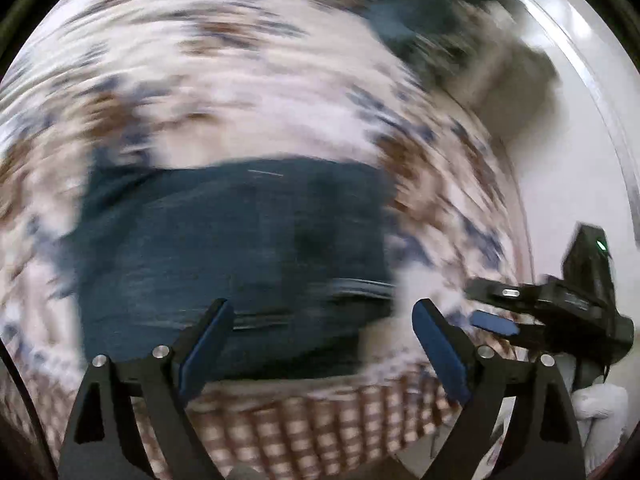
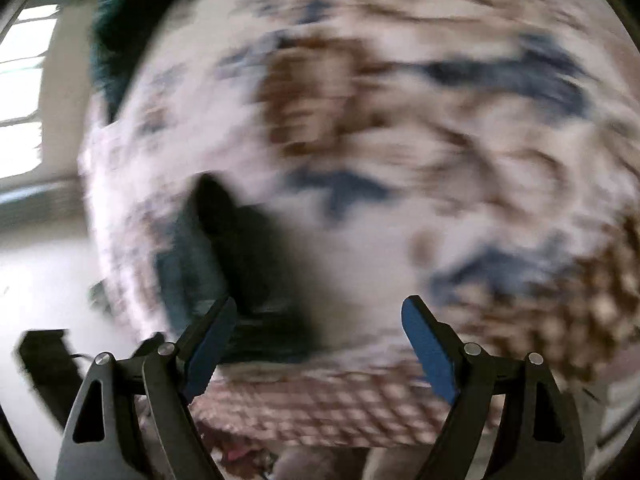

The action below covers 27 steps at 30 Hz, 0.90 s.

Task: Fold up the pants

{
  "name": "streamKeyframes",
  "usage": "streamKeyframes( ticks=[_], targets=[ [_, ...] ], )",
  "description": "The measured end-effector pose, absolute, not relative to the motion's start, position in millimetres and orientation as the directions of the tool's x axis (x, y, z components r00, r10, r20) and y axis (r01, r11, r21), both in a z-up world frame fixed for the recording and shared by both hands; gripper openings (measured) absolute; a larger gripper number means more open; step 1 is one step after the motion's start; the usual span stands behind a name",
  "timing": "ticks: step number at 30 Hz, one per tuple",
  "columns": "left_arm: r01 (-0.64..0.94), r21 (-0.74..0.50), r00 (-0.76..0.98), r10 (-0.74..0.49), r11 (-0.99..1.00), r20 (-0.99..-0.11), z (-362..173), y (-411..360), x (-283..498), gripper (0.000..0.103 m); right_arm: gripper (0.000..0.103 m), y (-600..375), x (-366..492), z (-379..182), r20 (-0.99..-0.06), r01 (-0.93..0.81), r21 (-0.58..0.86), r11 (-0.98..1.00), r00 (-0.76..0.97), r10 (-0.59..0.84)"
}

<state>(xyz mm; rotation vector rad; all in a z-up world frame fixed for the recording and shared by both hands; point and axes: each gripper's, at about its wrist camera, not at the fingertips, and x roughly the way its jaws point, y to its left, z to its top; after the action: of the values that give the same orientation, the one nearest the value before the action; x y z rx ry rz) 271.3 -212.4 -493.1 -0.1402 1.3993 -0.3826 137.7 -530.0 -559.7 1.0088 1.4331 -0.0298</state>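
Both frames blurry; pants (image 1: 232,256) look folded on quilt (image 1: 240,92), soft, floppy, grab at edge; left gripper (image 1: 322,316) and right gripper (image 2: 320,314) both spread wide, empty

Patterned bedspread (image 1: 248,92), bright window (image 2: 24,92)

I count 1 folded pair of dark teal-blue fabric pants (image 1: 232,248), lying on 1 white bedspread with brown and blue flower print (image 1: 248,92). I see 2 black two-finger grippers with blue pads: my left gripper (image 1: 322,320), jaws spread, and my right gripper (image 2: 320,320), jaws spread too. The left view also catches 1 more dark teal heap of cloth (image 1: 416,12) at the far edge of the bedspread; blur keeps me from counting pieces in it.
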Motion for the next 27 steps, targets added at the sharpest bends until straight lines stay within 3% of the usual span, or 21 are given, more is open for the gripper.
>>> streamKeyframes(
  ticks=[4,6,7,8,9,10,12,17,21,26,27],
  targets=[
    [-0.002,-0.2,0.217,-0.195,0.98,-0.957,-488.3,-128.7,288.7,0.091,0.087,-484.9,185.6,-568.1,-0.782,0.484,0.601,0.636,0.188,0.595],
    [-0.074,-0.157,0.209,-0.139,0.985,-0.968,-497.6,-96.4,299.0,0.091,0.086,-467.2,204.6,-597.9,-0.719,0.495,0.647,0.579,0.146,0.679],
    [-0.093,-0.15,0.209,-0.128,0.984,-0.97,-503.5,-87.7,300.6,0.091,0.075,-459.2,209.6,-612.0,-0.675,0.504,0.681,0.532,0.148,0.723],
    [-0.114,-0.142,0.207,-0.116,0.983,-0.972,-507.9,-79.6,304.0,0.091,0.063,-450.8,213.9,-618.8,-0.7,0.505,0.658,0.559,0.136,0.701],
    [-0.135,-0.138,0.201,-0.109,0.981,-0.974,-511.3,-69.7,307.2,0.091,0.026,-443.5,219.3,-615.9,-0.759,0.495,0.601,0.628,0.108,0.642],
    [-0.154,-0.141,0.195,-0.11,0.978,-0.975,-514.3,-61.9,309.6,0.091,0.015,-436.3,221.4,-610.4,-0.8,0.469,0.557,0.685,0.083,0.594],
    [-0.184,-0.149,0.192,-0.113,0.972,-0.975,-517.2,-50.9,314.4,0.091,0.008,-437.1,215.3,-591.5,-0.824,0.464,0.538,0.703,0.113,0.555],
    [-0.187,-0.208,0.188,-0.173,0.96,-0.967,-522.2,-46.9,332.6,0.091,0.006,-465.8,187.2,-532.8,-0.89,0.533,0.447,0.718,0.181,0.419],
    [-0.141,-0.27,0.136,-0.251,0.953,-0.958,-543.2,-70.8,360.1,0.091,0.006,-488.7,173.7,-570.0,-0.896,0.615,0.39,0.685,0.081,0.438],
    [-0.141,-0.303,0.042,-0.3,0.943,-0.953,-588.4,-89.0,397.9,0.091,0.007,-479.0,180.2,-587.1,-0.907,0.564,0.353,0.747,0.009,0.422],
    [-0.146,-0.326,0.045,-0.323,0.934,-0.945,-595.7,-89.2,404.9,0.078,0.007,-475.8,181.6,-590.5,-0.908,0.555,0.35,0.754,0.004,0.418]
  ],
)
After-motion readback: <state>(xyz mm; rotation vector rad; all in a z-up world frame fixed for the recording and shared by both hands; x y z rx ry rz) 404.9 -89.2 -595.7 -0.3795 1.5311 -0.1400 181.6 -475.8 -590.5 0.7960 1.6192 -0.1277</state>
